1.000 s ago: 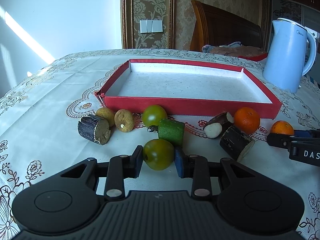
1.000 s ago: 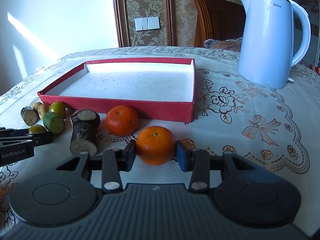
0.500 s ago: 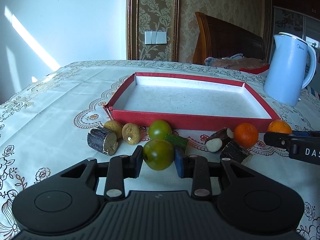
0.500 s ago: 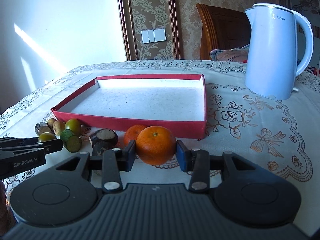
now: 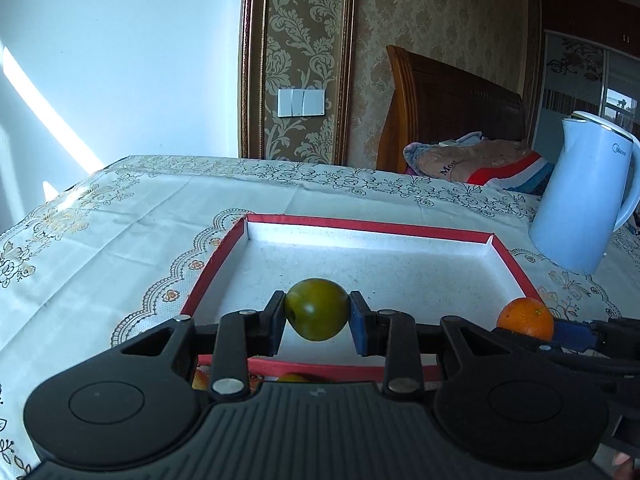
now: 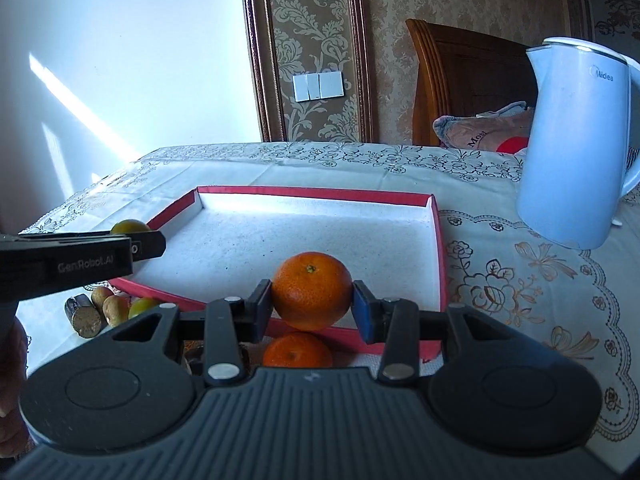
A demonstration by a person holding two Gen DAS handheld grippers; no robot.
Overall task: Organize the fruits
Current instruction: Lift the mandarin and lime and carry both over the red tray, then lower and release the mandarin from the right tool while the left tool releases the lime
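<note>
Left fingers [image 5: 317, 322] squeeze a green fruit [image 5: 316, 309]; right fingers [image 6: 312, 307] squeeze an orange [image 6: 311, 295]. Both look round, firm, a bit slippery, held at the widest middle.

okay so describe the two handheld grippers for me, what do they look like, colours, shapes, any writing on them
Both are matte black plastic. Each has a ribbed base, two round discs at the sides and two linkage arms with silver rivets. On the left gripper and the right gripper, one pad is black and the other blue. Seen side-on from the right wrist view, the left one carries the lettering "GenRobot.AI". No cables or sleeves are clearly visible.
</note>
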